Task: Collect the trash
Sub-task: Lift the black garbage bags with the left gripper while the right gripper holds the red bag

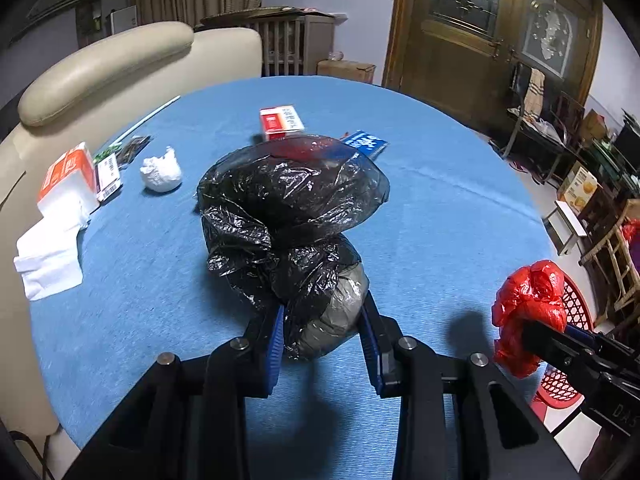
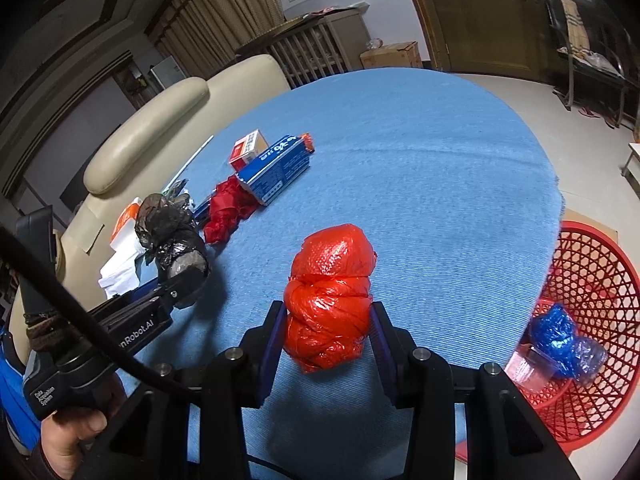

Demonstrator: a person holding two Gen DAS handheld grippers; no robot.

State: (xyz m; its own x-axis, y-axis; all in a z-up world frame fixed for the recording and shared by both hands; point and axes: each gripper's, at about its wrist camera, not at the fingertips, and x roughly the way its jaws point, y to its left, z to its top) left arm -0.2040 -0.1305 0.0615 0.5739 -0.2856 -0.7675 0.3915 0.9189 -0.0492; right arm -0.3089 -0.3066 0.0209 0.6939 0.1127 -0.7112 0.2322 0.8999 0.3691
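Note:
My left gripper (image 1: pixel 323 320) is shut on a knotted black trash bag (image 1: pixel 288 216) and holds it above the blue table (image 1: pixel 460 208). My right gripper (image 2: pixel 328 332) is shut on a knotted red trash bag (image 2: pixel 330 300), also above the table. Each shows in the other's view: the red bag (image 1: pixel 530 308) at the right, the black bag (image 2: pixel 168 228) at the left. A red mesh basket (image 2: pixel 592 312) stands on the floor right of the table, holding a blue bag (image 2: pixel 560 338).
On the table lie a crumpled white paper (image 1: pixel 161 170), a tissue pack (image 1: pixel 68 178), a red-and-white box (image 1: pixel 282 122), a blue box (image 2: pixel 276 168), a red plastic bag (image 2: pixel 228 208) and a straw (image 1: pixel 148 120). A cream sofa (image 1: pixel 100 64) borders the left.

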